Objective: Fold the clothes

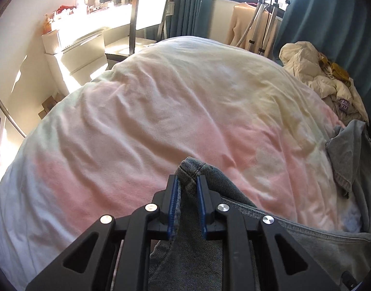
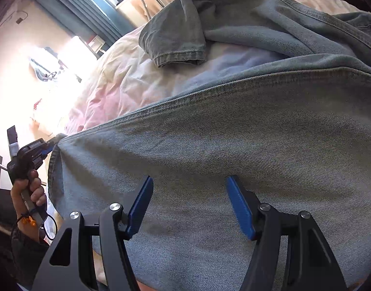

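- A grey-blue denim garment [image 2: 234,145] fills the lower and right part of the right wrist view, spread over a bed with pale pink and cream bedding [image 1: 161,111].
- One hemmed leg end [image 2: 179,58] lies folded near the upper centre of that view.
- The left gripper [image 1: 187,181] is clamped on a seamed corner of the denim [image 1: 191,168], blue pads nearly together, at the lower centre of its own view.
- A hand [image 2: 28,189] grips its handle at the lower left of the right wrist view.
- The right gripper [image 2: 189,181] stands wide apart over the flat denim, gripping nothing.
- Teal curtains [image 1: 331,24] hang at the upper right of the left wrist view; a heap of pale clothes [image 1: 314,72] lies below them.
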`<state>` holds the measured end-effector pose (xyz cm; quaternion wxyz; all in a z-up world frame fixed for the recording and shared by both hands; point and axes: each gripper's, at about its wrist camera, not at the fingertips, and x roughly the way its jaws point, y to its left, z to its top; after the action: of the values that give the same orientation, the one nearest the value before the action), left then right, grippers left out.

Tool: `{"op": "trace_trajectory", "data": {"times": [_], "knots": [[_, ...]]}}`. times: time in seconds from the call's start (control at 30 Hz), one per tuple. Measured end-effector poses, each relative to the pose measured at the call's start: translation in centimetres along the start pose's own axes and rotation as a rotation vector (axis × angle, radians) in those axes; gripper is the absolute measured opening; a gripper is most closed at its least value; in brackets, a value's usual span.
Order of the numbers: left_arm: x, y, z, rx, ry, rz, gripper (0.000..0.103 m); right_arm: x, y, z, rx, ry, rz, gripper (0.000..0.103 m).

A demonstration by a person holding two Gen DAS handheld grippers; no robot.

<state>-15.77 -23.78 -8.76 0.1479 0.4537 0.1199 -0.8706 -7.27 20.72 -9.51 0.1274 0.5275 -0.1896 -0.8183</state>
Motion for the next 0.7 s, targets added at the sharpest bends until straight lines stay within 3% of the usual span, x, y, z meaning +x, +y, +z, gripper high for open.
{"op": "trace_trajectory", "data": {"times": [0.13, 0.3, 0.37, 0.43, 0.6, 0.7], "knots": [[1.3, -0.4, -0.5, 0.036, 0.017, 0.016, 0.018, 0.6, -0.2, 0.1, -0.003, 0.006, -0.016, 0.064], [-0.6, 0.4, 0.1, -0.001, -0.005, -0.021, 0.022, 0.8, 0.0, 0.5, -0.018, -0.018, -0.044, 0.064], [-1.7, 0.9, 0.4, -0.020, -0.017, -0.041, 0.029, 0.5, 0.0, 0.7, -0.024, -0.033, -0.056, 0.064], [-3.3, 1.1, 0.5, -0.026, -0.046, -0.057, 0.033, 0.3, -0.1, 0.8, -0.023, -0.045, -0.063, 0.064], [-8.0, -0.5, -0.2, 0.064, -0.163, -0.051, 0.038, -0.1, -0.6, 1.2, -0.012, -0.066, -0.068, 0.064], [-9.8, -0.5, -0.4, 0.030, -0.190, -0.063, 0.040, -0.1, -0.7, 1.2, -0.010, -0.068, -0.072, 0.064]]}}
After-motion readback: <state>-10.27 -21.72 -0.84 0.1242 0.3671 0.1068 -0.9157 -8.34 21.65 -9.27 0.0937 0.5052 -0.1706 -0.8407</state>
